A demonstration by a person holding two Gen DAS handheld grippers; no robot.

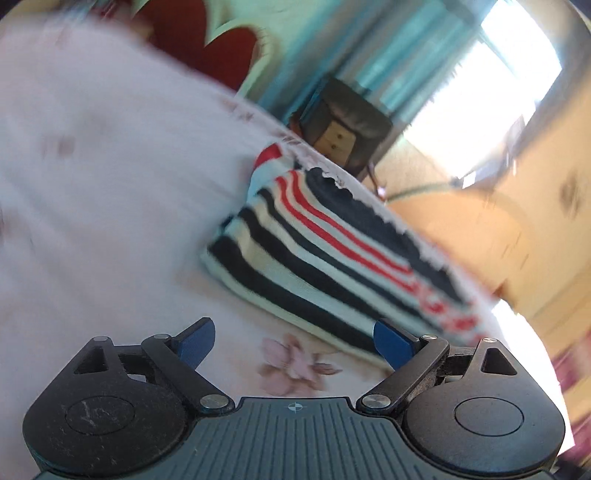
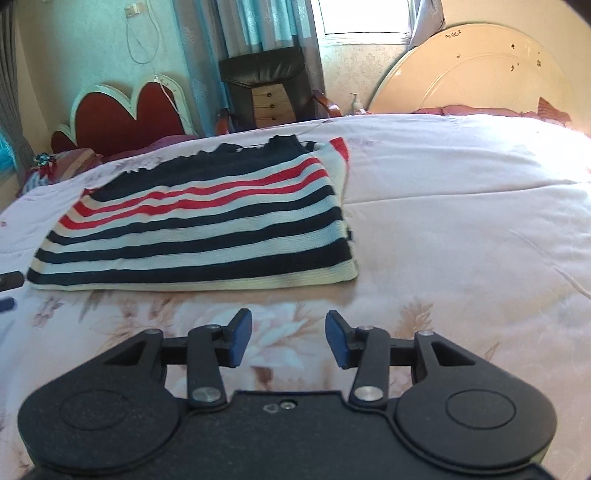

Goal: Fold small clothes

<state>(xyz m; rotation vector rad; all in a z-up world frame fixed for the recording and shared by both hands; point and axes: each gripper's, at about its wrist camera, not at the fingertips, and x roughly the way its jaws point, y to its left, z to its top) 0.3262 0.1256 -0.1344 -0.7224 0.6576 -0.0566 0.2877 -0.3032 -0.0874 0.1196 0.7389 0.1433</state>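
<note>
- Right wrist view, item one: striped garment (image 2: 199, 221), navy, cream and red bands, lay flat on the floral bedspread (image 2: 461, 221), ahead of the jaws and off to their left, well apart from both pads.
- Orientation: long axis ran left to right across the jaws' line of sight, parallel to its stripes. The ragged navy edge pointed away from the jaws; the cream hem faced them. It appeared already folded at least once, a red-and-cream layer showing past its far right corner.
- Left wrist view, heavily blurred: same garment (image 1: 332, 258) sat ahead and right of the jaws, stripes slanting down to the right.
- Right gripper (image 2: 289, 345): jaws parted moderately, nothing between the pads.
- Left gripper (image 1: 294, 341): jaws spread wide, nothing held.
- Hazards, as judgement: pinching the hem could catch the bedspread beneath, dragging both; gripping only the top layer could undo the existing fold; uneven lifts by the two grippers could skew the stripes.
- Surroundings: red heart-shaped headboard (image 2: 122, 114), dark armchair (image 2: 266, 85), teal curtains (image 2: 243, 26) and round cream panel (image 2: 472, 74) beyond the bed.
</note>
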